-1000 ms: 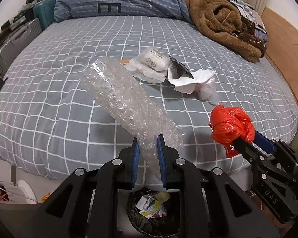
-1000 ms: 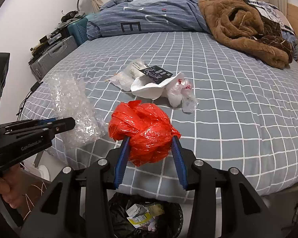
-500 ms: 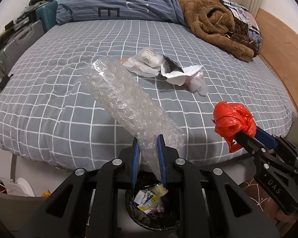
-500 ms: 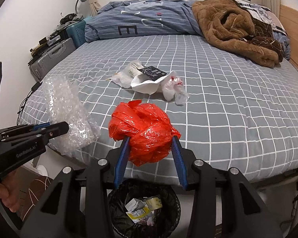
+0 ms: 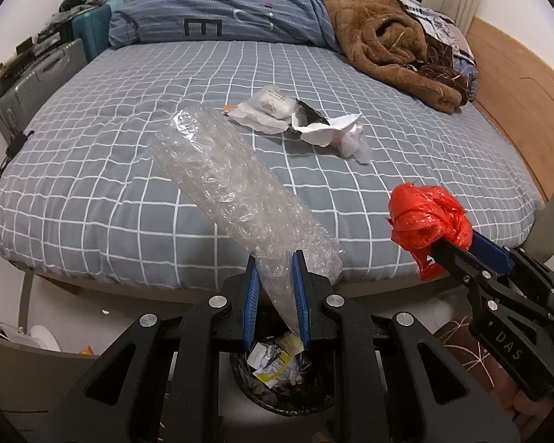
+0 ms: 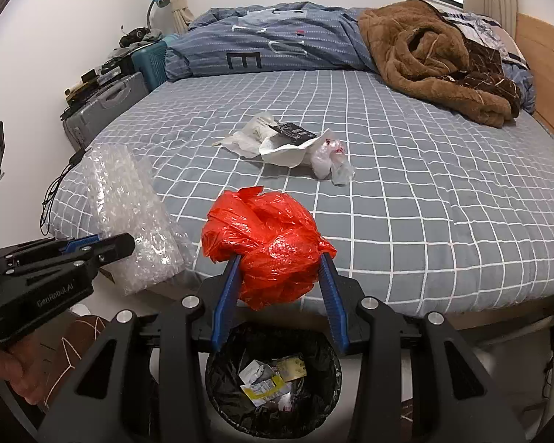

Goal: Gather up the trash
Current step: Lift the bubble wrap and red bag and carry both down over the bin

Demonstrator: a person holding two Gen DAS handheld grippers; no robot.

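Note:
My left gripper (image 5: 275, 277) is shut on a long roll of clear bubble wrap (image 5: 225, 188) that sticks up and away over the bed's edge; the same roll of bubble wrap (image 6: 129, 214) and left gripper (image 6: 123, 245) show at the left of the right wrist view. My right gripper (image 6: 280, 277) is shut on a crumpled red plastic bag (image 6: 266, 243); in the left wrist view the red bag (image 5: 424, 221) hangs at the right. A black-lined trash bin (image 6: 273, 376) with paper scraps stands on the floor below both grippers, also seen as the bin (image 5: 277, 373). More white wrappers (image 6: 288, 144) lie on the bed.
The grey checked bed (image 6: 424, 192) fills the view, with a brown blanket (image 6: 432, 55) and blue duvet (image 6: 277, 48) at its far end. Suitcases (image 6: 107, 103) stand along the left wall. A wooden panel (image 5: 524, 103) runs along the right side. A hand (image 6: 14, 373) grips the left tool.
Both grippers have drawn back from the bed with their loads still held. The bed edge has receded and the trash bin below has come further into view.

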